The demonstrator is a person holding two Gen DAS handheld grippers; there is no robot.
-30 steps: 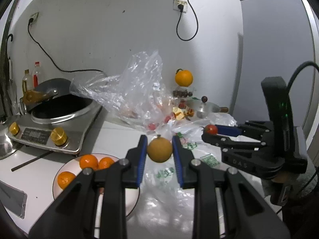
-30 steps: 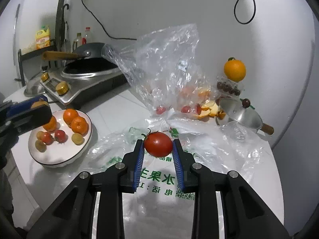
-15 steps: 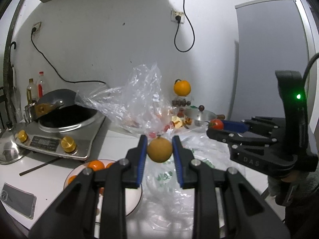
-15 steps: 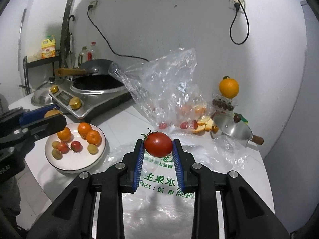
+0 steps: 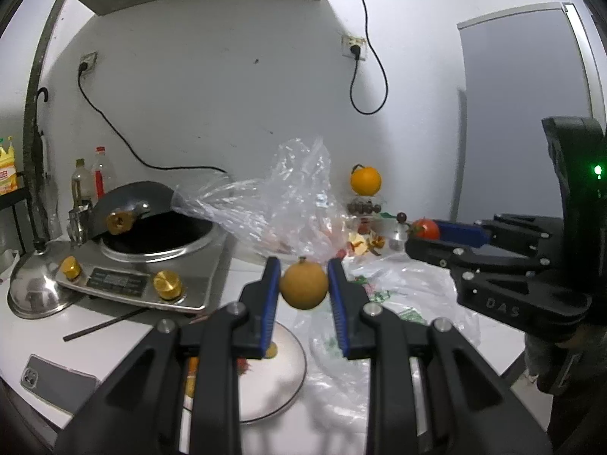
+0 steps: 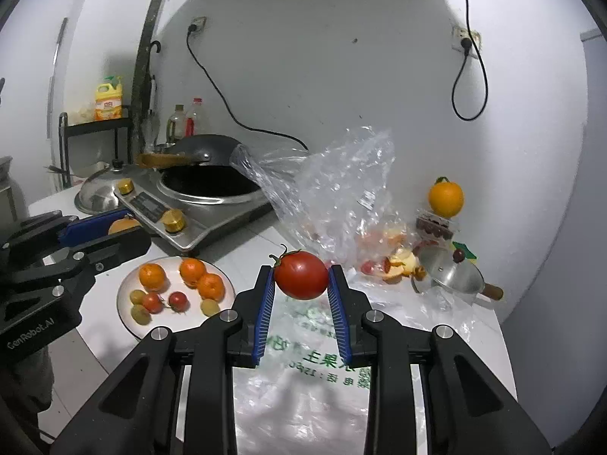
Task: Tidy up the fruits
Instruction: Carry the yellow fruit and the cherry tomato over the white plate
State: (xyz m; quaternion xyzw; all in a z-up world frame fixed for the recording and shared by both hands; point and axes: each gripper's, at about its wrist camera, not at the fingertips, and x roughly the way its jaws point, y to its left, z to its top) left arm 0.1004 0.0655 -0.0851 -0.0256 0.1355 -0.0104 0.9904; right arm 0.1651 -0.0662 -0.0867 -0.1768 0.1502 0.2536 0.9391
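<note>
The left gripper (image 5: 303,284) pinches a round tan-brown fruit (image 5: 304,284) between its blue pads, held in the air above the far edge of a white plate (image 6: 129,318). The right gripper (image 6: 301,276) pinches a red tomato (image 6: 301,275) with a green stalk, held above a printed plastic bag (image 6: 303,360) that lies flat on the white counter (image 6: 95,345). On the plate, to the left of the right gripper, lie three mandarins (image 6: 197,278), two small red tomatoes (image 6: 165,300) and three small yellow-green fruits (image 6: 209,306). Beyond both grippers a crumpled clear bag (image 6: 334,193) stands upright, with fruit scraps (image 6: 398,261) at its base. Far left: an induction cooker (image 5: 151,269) carrying a dark wok (image 5: 144,208); a steel lid (image 5: 36,292) lies beside it. Far right: an orange (image 6: 446,199) perched on a small clear box (image 6: 434,225), near a steel pan lid (image 6: 451,276). A phone (image 5: 57,383) lies at the near left counter edge.
</note>
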